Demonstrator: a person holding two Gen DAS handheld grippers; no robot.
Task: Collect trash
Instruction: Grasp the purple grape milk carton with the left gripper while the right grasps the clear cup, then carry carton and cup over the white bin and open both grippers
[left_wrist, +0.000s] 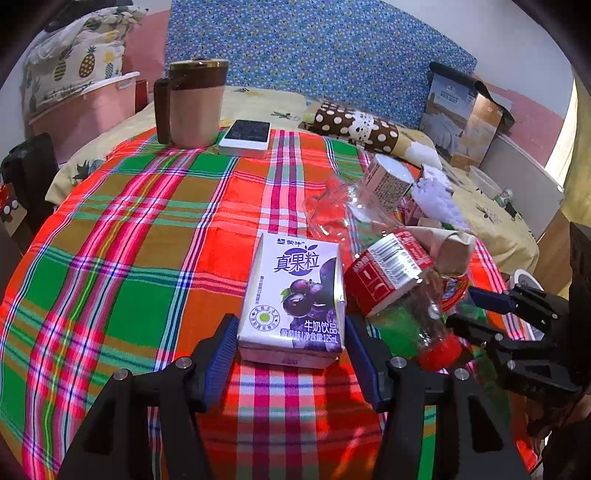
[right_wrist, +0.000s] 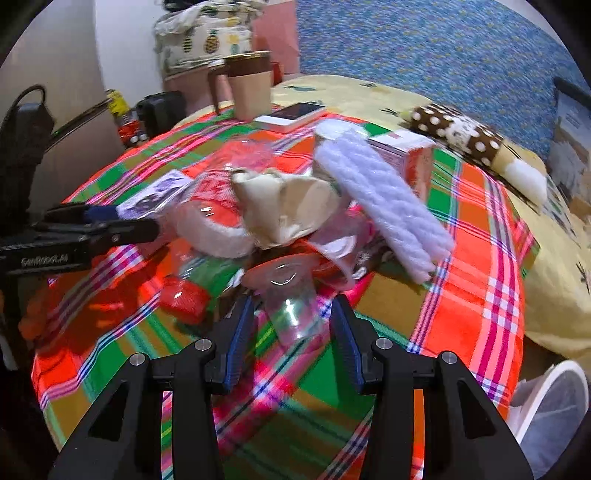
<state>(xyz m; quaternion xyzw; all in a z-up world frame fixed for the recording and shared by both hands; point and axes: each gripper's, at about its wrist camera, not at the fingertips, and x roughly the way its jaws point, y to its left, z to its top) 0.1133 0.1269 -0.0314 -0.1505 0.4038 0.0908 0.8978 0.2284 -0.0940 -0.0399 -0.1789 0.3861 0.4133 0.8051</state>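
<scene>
The left gripper (left_wrist: 291, 347) has its jaws around a small purple & white milk box (left_wrist: 293, 295). The box sits flat on the counter (left_wrist: 129, 240), w/ its near end between the blue pads. The pads look right at the box sides, but I can't tell if they press on it or just sit beside it.

To the right of the left jaws is the trash pile. A clear bottle w/ a red label (left_wrist: 388, 277) lies on its side there, red cap (left_wrist: 441, 350) just beside the right pad. Past it is a crumpled clear wrap (left_wrist: 332, 210) & a small pink carton (left_wrist: 388, 181).

The right gripper (right_wrist: 291, 321) points down at the same pile from the other side. Its jaws are open. A clear plastic cup (right_wrist: 291, 306) lies between the blue pads, w/ a gap on each side, so they don't pinch it. Just past the jaws is a scrunched cream paper (right_wrist: 284, 206), a white fluffy roll (right_wrist: 384, 206) to the right, & a pink box (right_wrist: 410, 155) behind that. The red cap (right_wrist: 183, 299) is left of the jaws.

Far past both jaws, at the back of the counter, stand a brown & pink mug (left_wrist: 192, 103) & a white phone (left_wrist: 245, 138). They are well apart from the trash. The cloth on the counter is red, green & pink checks. A white bin (right_wrist: 550, 406) shows low to the right of the right jaws.
</scene>
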